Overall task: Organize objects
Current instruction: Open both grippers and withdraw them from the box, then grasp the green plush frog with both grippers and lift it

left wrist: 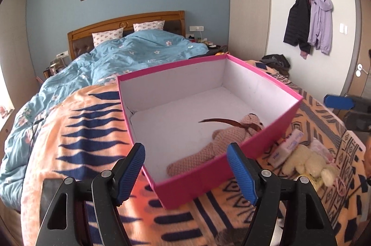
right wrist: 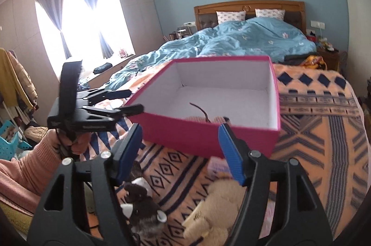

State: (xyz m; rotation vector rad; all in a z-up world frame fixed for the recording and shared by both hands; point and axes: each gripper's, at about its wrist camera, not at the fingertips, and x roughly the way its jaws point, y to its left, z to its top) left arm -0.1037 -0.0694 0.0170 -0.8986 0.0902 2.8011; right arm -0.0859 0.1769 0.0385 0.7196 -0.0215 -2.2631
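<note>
Left wrist view: pink box (left wrist: 204, 130) sits open on the orange patterned blanket (left wrist: 81, 130) at the foot of the bed; pink knitted toy (left wrist: 222, 141) with brown ribbon lies inside, near corner. Cream plush (left wrist: 308, 164) and a small white pack (left wrist: 287, 148) lie just beside the box, right side. Left hand-held gripper (left wrist: 186, 174) jaws spread, nothing held. Right hand-held gripper (right wrist: 179, 152) also spread, empty, above cream plush and dark plush (right wrist: 143, 211).
</note>
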